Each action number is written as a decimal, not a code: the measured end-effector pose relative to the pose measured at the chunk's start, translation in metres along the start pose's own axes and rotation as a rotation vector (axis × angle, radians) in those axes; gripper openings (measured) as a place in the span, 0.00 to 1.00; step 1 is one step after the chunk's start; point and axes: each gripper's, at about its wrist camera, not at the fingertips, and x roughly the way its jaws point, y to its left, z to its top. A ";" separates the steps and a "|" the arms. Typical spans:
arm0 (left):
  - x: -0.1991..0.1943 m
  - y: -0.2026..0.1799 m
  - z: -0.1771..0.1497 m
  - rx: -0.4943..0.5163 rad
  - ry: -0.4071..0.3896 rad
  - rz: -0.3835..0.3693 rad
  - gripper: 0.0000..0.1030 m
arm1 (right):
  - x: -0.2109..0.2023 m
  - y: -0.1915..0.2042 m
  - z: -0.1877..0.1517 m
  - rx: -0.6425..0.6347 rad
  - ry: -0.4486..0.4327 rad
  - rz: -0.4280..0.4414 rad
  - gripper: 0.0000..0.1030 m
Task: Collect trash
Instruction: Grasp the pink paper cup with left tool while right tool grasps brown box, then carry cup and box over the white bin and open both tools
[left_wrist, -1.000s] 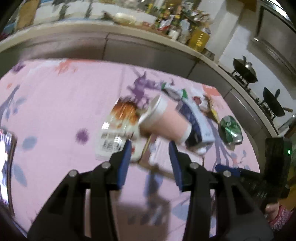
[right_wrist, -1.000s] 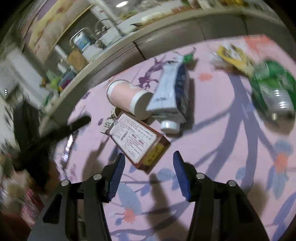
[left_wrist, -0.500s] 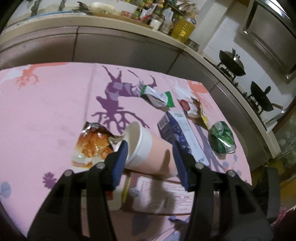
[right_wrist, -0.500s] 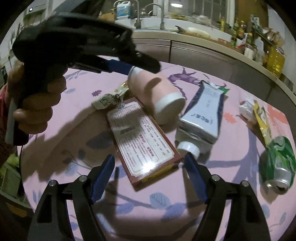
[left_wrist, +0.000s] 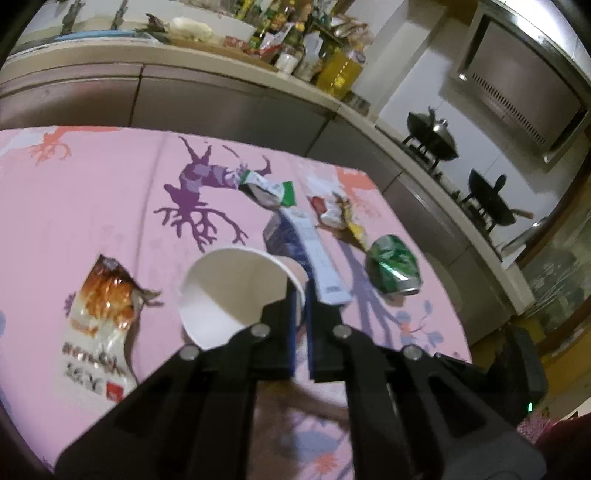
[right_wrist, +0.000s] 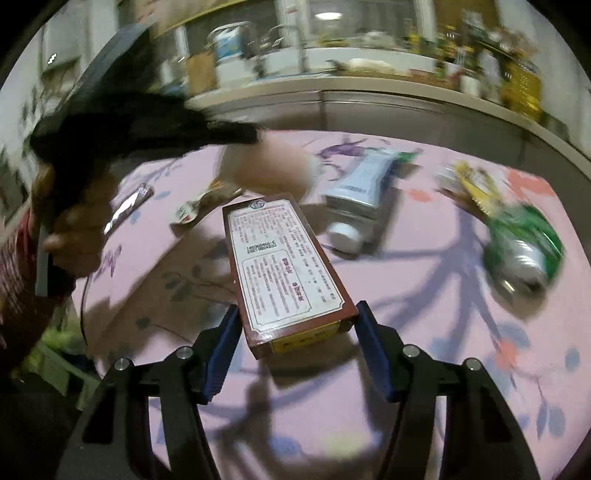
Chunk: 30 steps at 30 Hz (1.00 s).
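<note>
- Left gripper (left_wrist: 302, 325) has just snapped nearly shut on the rim of the pink paper cup (left_wrist: 236, 291): one blue pad sits inside the white mouth, the other outside the wall, so the cup is pinched by its lip and tipped toward the camera.
- Right gripper (right_wrist: 295, 347) stands fairly wide, its jaws having just been narrowing, with the near end of the brown carton (right_wrist: 284, 269) between the blue pads; I see a sliver of gap on each side, so I would not call it gripped yet.
- My reading of the step: two pieces of trash are being picked at once, the cup already caught, the carton about to be.
- Next, the right jaws need to come in squarely on the carton's long sides, low enough not to skate over its top face; the left needs only a steady lift without crushing the thin rim.
- From the cup, the torn snack wrapper (left_wrist: 99, 314) lies at nine o'clock and the blue-and-white pouch (left_wrist: 310, 254) just beside it at two o'clock.
- Farther out, the crushed green can (left_wrist: 393, 266) sits at three o'clock, small wrappers (left_wrist: 340, 214) at one o'clock, all on the pink flowered tablecloth (left_wrist: 92, 192).
- Where the trash is meant to go I cannot see.
</note>
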 end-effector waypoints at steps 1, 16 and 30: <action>-0.006 -0.003 -0.002 -0.001 -0.010 -0.006 0.04 | -0.006 -0.007 -0.002 0.034 -0.008 -0.007 0.57; 0.006 -0.108 -0.031 0.148 0.090 -0.186 0.04 | -0.083 -0.097 -0.066 0.454 -0.138 -0.117 0.56; 0.137 -0.209 -0.067 0.352 0.336 -0.249 0.06 | -0.128 -0.177 -0.136 0.692 -0.188 -0.270 0.56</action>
